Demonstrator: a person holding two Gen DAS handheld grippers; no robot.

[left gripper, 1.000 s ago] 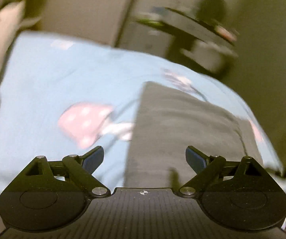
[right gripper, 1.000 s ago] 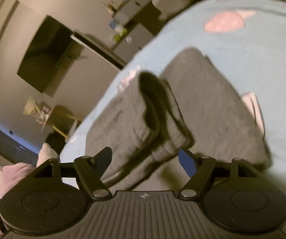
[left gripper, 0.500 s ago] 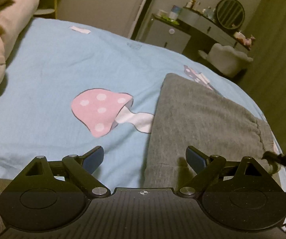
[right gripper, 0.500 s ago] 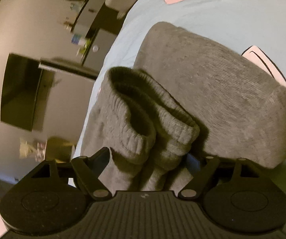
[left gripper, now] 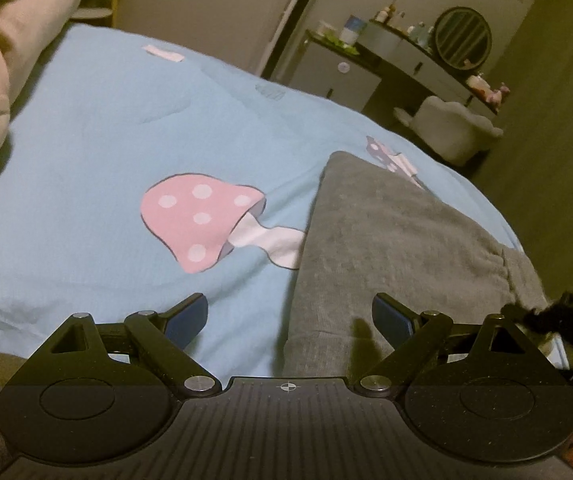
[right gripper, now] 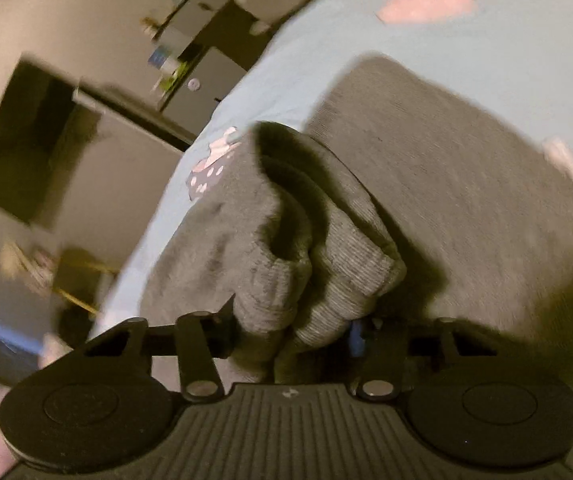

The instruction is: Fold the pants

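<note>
Grey knit pants lie folded on a light blue bedspread with a pink mushroom print. My left gripper is open and empty, hovering over the pants' near left edge. In the right wrist view the pants lie flat, with their two ribbed leg cuffs bunched up. My right gripper is shut on those cuffs and holds them raised above the flat part. The right gripper also shows at the right edge of the left wrist view.
Pink pillows lie at the bed's far left. A dresser with a round mirror and a pale stool stand beyond the bed. A dark wall screen shows in the right wrist view.
My right gripper has closed on the leg cuffs, which stood between open jaws before, and the view has swung. My left gripper has steadied, still open.
</note>
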